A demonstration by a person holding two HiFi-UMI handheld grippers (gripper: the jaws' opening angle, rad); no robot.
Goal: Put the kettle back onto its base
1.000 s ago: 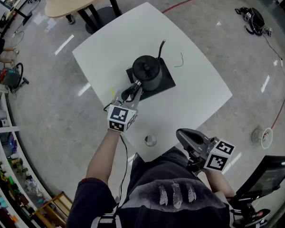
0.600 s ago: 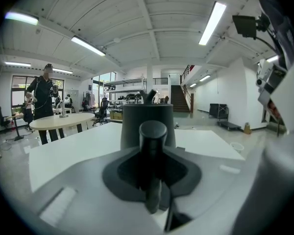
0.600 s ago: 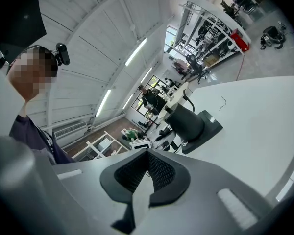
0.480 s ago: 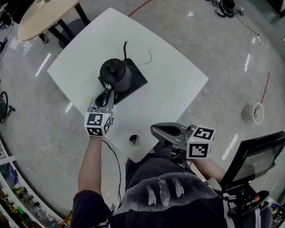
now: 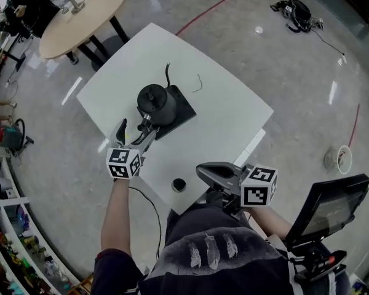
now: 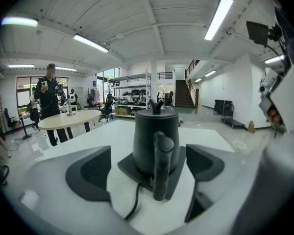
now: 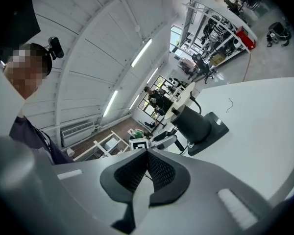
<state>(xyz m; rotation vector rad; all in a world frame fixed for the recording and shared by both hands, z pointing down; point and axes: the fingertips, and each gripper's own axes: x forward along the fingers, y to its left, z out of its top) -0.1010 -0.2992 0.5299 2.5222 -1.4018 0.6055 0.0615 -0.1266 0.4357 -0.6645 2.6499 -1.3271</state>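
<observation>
A white square table [image 5: 227, 112] stands on a shiny grey floor [image 5: 307, 85], in the middle of the head view. A flat black base [image 5: 184, 108] lies on the table, a bit left of its middle. A thin bent bit of wire [image 5: 199, 83] lies just above the base in the picture, not touching it. A small dark round thing [image 5: 179, 184] sits near the table's bottom corner. In the left gripper view a black cord [image 6: 135, 203] runs from the base toward the bottom of the frame.

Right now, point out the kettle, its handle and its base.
kettle [image 6: 143, 136], left gripper view, body's left side
handle [image 6: 162, 166], left gripper view, its middle
base [image 5: 184, 108], head view, bare right corner
</observation>
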